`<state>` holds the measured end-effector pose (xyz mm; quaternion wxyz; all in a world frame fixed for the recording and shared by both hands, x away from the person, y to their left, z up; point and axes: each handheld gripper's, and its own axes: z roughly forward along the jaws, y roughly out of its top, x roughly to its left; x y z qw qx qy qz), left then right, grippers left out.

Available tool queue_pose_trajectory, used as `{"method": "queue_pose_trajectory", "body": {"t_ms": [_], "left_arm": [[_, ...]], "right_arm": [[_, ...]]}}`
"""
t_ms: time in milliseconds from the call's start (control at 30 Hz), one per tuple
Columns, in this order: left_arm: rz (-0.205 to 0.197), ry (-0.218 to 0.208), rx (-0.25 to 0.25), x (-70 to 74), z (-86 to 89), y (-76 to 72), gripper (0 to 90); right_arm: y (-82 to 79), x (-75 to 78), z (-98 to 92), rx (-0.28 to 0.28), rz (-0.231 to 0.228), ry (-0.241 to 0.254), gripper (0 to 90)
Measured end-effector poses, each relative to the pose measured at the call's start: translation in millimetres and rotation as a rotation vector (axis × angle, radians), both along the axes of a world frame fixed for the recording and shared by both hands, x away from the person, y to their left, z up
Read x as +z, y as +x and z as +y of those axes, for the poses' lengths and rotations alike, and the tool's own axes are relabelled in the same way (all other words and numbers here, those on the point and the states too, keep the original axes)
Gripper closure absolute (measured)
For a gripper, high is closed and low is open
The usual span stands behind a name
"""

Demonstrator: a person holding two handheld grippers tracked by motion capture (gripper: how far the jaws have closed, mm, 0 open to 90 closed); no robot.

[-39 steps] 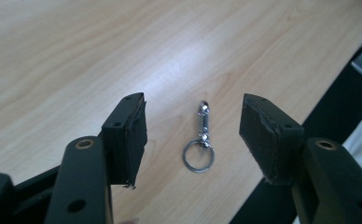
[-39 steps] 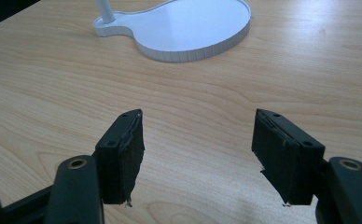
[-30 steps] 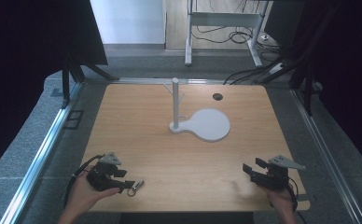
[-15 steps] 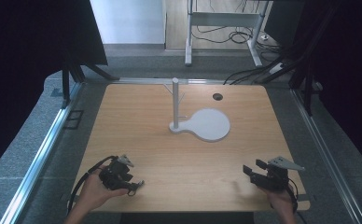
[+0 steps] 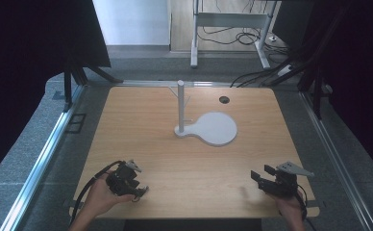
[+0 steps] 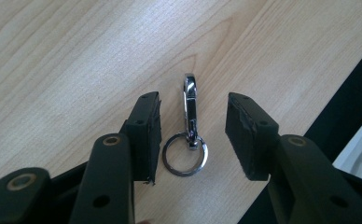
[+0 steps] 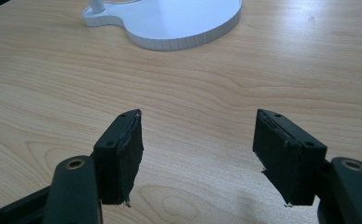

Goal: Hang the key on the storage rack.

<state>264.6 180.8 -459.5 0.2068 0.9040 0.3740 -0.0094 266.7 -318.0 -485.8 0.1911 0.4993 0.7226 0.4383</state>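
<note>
The wooden table (image 5: 184,159) carries a white stand (image 5: 208,127) with an upright post near its middle. At the near right the right gripper (image 5: 260,177) hovers, jaws spread wide with nothing between them. At the near left edge the left gripper (image 5: 141,191) points down over a metal key ring with snap hook (image 6: 188,130), which lies flat on the wood between the jaws; they have just been closing but neither pad touches it. From above, the ring is mostly hidden under the gripper.
</note>
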Motion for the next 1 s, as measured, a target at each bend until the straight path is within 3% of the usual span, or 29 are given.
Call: {"method": "queue_pose_trajectory", "body": {"t_ms": [333,1000], "left_arm": [[0.001,0.009,0.001,-0.1,-0.9,1.2,58.3],[0.013,0.083,-0.018,-6.2,-10.7,4.3,64.3]], "right_arm": [[-0.4,-1.3,1.1,0.008,0.006,-0.01,32.9],[-1.9,-0.7,1.4,0.003,-0.011,-0.014,32.9]]}}
